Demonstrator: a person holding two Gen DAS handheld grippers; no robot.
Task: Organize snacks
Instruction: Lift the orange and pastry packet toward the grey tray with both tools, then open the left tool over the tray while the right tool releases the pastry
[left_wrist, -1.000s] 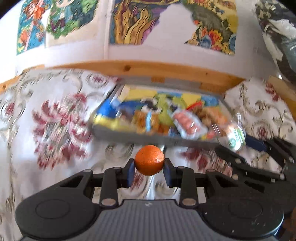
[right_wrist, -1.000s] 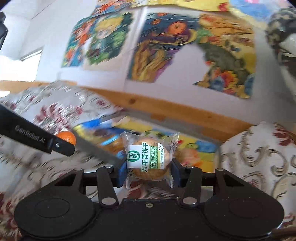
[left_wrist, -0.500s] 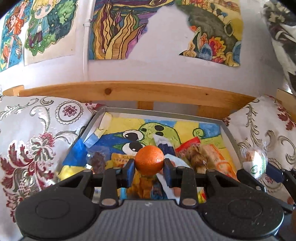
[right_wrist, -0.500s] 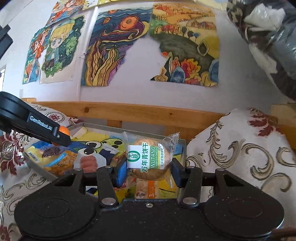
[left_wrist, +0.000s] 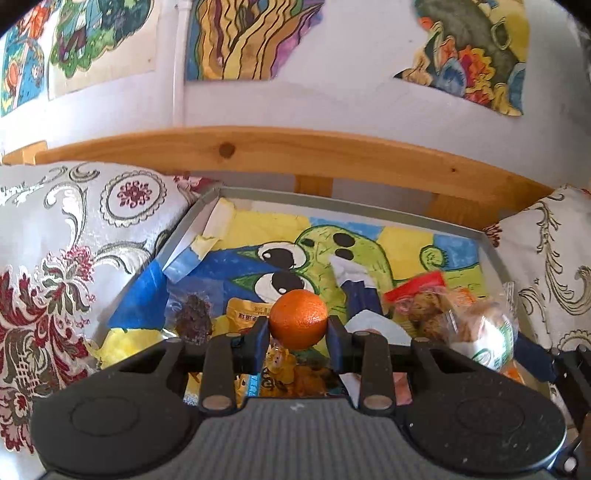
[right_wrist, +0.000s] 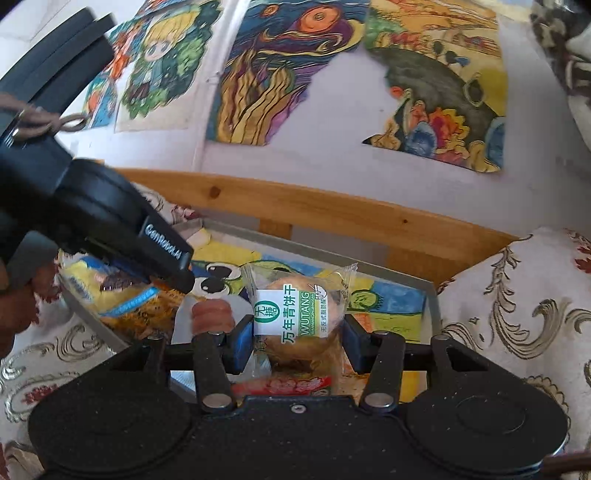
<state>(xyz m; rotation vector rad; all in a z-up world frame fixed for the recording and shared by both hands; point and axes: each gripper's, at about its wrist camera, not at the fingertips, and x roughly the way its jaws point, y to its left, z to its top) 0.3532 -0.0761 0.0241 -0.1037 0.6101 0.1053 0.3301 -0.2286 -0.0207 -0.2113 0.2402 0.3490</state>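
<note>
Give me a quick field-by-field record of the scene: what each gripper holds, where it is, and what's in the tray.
left gripper: jaws shut on orange, held above the tray
right gripper: jaws shut on wrapped biscuit, green-and-white WUTANG label, above the tray's right part
tray: grey rim, cartoon picture lining, set between patterned cushions
tray contents: mixed snack packets, mostly at the near end; far end bare
background: wooden rail, drawings on wall

Glossy plastic wrapper (right_wrist: 299, 314) — dimpled orange peel (left_wrist: 298, 319) — varnished wooden rail (left_wrist: 295, 147).
</note>
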